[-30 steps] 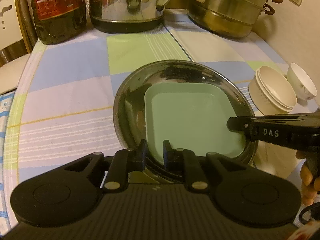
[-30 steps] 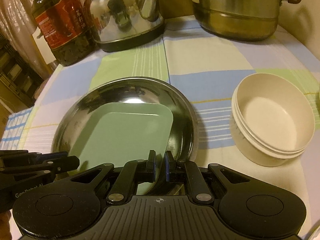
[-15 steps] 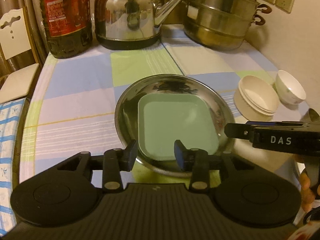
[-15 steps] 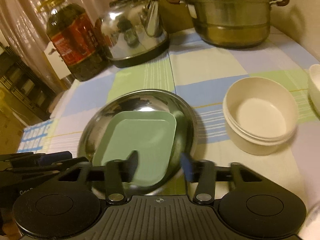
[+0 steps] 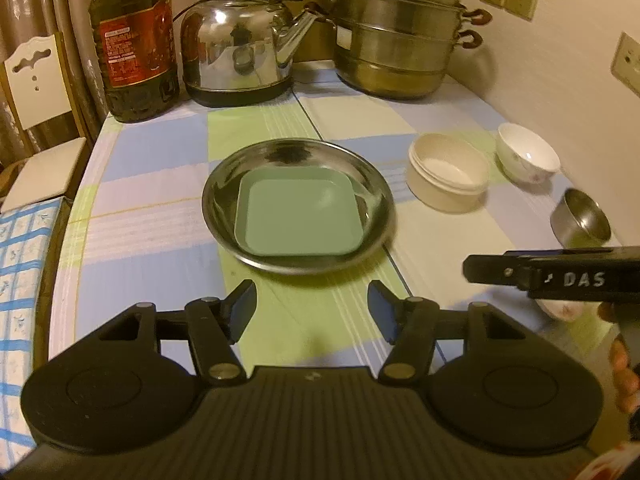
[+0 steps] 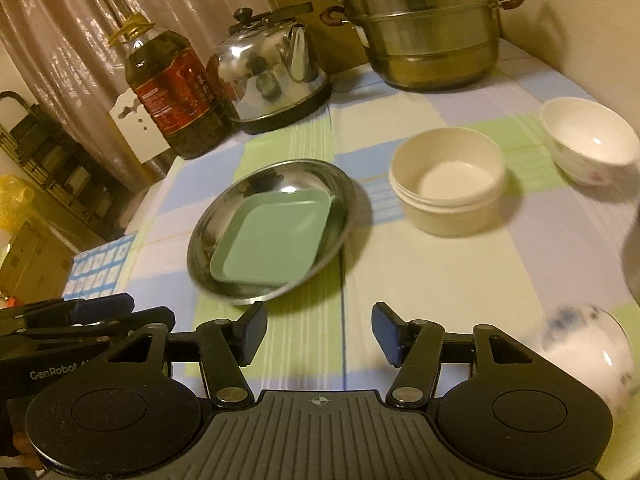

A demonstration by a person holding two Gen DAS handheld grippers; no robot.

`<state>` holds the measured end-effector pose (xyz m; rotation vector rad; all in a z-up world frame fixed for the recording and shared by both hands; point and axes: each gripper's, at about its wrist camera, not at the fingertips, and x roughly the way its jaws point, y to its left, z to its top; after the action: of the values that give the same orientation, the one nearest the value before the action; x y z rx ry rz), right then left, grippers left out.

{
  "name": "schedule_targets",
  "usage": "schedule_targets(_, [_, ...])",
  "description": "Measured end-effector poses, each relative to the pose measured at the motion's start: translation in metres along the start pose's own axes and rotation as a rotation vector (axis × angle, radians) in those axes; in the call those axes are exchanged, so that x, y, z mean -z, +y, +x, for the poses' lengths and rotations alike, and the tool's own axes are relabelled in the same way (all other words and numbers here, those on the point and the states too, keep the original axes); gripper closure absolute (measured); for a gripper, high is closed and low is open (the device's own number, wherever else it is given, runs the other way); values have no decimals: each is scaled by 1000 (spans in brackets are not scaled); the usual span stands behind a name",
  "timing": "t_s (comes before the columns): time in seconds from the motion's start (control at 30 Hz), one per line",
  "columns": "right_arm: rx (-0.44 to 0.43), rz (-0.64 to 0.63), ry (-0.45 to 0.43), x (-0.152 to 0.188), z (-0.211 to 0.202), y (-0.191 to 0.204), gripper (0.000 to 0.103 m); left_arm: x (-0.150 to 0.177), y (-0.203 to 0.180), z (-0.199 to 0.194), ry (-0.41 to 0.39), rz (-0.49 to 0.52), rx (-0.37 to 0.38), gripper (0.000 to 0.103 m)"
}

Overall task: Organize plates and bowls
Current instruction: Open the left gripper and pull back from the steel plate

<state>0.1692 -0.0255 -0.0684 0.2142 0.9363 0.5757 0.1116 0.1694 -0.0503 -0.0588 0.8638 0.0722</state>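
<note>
Left wrist: two plates (image 5: 298, 216); four bowls (image 5: 448, 178)

square plate (image 5: 298, 216) in round dish (image 5: 372, 184)

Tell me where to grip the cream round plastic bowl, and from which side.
Grip the cream round plastic bowl by its near rim, from above: it stands upright and open, so one finger slips inside the thin wall, one outside. The right gripper, jaws opening and empty, seems nearer.

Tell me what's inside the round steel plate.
A green square plate lies inside the steel plate, tilted against its rim. Nothing sits on the green plate. The steel surface beneath it is covered, so anything under there cannot be seen.
</note>
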Motion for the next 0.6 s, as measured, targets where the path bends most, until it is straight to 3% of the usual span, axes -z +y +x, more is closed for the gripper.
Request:
schedule_targets(0.1, [-6, -6, -2, 11, -20, -6, 41, 11, -14, -13, -6, 13, -13, 44])
schedule_targets(0.27, [-5, -12, 7, 29, -49, -17, 22, 26, -33, -31, -1, -2, 18, 44])
schedule_targets(0.6, [33, 10, 15, 61, -95, -43, 21, 54, -77, -52, 5, 56, 37, 44])
